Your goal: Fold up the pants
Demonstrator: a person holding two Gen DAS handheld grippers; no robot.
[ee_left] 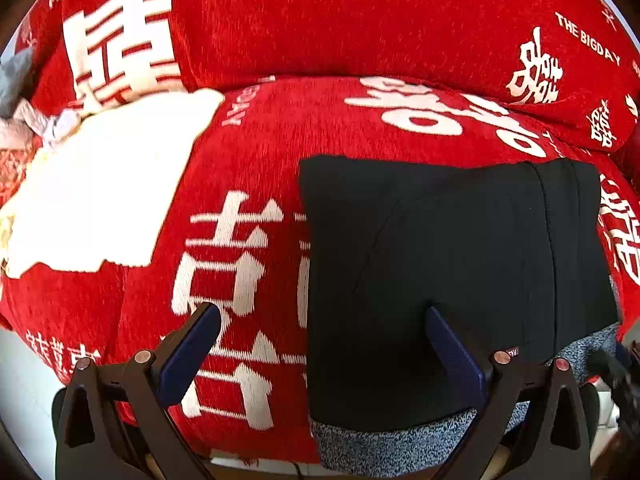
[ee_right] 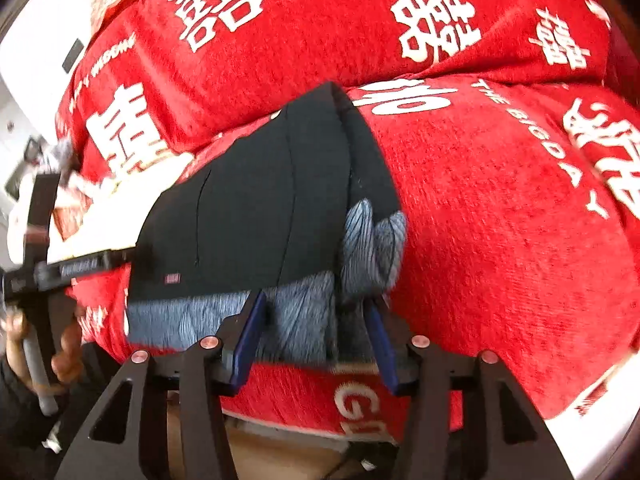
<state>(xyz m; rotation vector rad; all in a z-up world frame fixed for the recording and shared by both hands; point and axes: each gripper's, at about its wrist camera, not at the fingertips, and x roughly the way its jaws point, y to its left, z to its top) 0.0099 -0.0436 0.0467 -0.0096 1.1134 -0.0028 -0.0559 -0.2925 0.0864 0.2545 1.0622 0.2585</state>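
Black pants (ee_left: 452, 264), already folded into a compact rectangle, lie on a red cover (ee_left: 256, 152) draped over a sofa seat, near its front edge, with a speckled grey-blue lining showing along the near hem. The left gripper (ee_left: 320, 344) hangs over the pants' left edge with its jaws spread wide and nothing between them; one blue pad sits over the red cloth, the other over the black fabric. The right gripper (ee_right: 316, 332) hovers at the near right corner, jaws parted either side of the grey-blue layer, and the motion blur there leaves it unclear whether the pads touch the cloth (nothing looks pinched).

The risk, judging by the layout: the stack rests close to the rounded front of the seat, so a careless tug could drag it over the edge or slide the top layer off the bottom one. At the right corner the lining is bunched into loose lobes; pinching only that would pull the fold apart.

The pants look smooth, matte and seamed; the cover is a plush, nubby weave with white lettering. A pale, soft cloth (ee_left: 100, 192) lies well to the left.
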